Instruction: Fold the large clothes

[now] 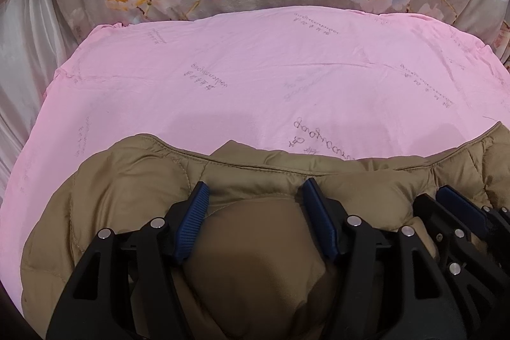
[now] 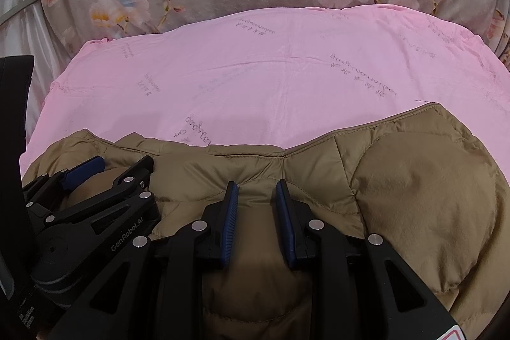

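Both grippers tilted downward, side by side and close together. Left gripper (image 1: 255, 190) with blue pads set fairly wide apart, a puffy bulge of the jacket (image 1: 255, 260) swelling up between them; left pad (image 1: 191, 225) looks pressed into the fabric, hard to say how firm the hold is. Right gripper (image 2: 256, 188) much narrower, pads (image 2: 231, 222) squeezing a ridge of that same jacket. Right one's tip also peeking in at the left camera's edge.
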### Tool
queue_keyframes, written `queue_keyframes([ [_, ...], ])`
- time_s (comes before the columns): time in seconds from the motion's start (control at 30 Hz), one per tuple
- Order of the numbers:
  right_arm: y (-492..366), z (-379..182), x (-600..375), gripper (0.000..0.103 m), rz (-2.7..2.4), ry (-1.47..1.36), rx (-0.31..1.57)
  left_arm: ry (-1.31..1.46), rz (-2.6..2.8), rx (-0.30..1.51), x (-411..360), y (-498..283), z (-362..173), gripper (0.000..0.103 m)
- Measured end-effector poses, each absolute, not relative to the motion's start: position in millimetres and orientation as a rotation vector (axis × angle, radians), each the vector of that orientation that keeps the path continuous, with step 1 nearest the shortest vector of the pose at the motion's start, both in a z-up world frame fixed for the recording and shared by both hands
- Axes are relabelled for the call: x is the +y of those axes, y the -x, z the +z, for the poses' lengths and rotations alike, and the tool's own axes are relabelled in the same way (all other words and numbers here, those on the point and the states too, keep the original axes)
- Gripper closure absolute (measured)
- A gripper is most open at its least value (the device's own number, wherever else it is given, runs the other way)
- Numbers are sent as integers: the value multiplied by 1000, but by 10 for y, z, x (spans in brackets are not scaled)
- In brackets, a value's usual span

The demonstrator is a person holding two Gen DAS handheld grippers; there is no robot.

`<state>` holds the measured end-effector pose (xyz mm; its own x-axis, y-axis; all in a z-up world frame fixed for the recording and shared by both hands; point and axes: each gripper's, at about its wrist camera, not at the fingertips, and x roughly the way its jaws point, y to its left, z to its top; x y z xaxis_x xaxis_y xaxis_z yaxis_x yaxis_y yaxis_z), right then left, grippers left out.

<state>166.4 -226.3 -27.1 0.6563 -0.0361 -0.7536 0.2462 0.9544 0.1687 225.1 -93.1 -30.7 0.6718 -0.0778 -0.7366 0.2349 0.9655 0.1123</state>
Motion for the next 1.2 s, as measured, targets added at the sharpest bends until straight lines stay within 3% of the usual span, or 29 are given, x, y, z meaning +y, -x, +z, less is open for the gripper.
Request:
queue_keyframes([
  [0.23, -1455, 37, -1941, 75, -96, -226, 786, -86, -106, 793, -387, -2122, 34, 37],
  [0.4, -1477, -152, -1831, 74, -86, -203, 805, -29, -81, 863, -44, -2218, -157, 34],
  [0.57, -1458, -217, -1993, 74, -46, -307, 804, -83, -55, 813, -148, -2158, -252, 30],
  [1.03, -1464, -178, -1901, 74, -97, -258, 816, -118, -30, 815, -224, -2157, -299, 26],
  [1.2, -983, 91, -1730, 71, -77, -259, 788, -15, -136, 813, -57, -1682, -42, 27],
])
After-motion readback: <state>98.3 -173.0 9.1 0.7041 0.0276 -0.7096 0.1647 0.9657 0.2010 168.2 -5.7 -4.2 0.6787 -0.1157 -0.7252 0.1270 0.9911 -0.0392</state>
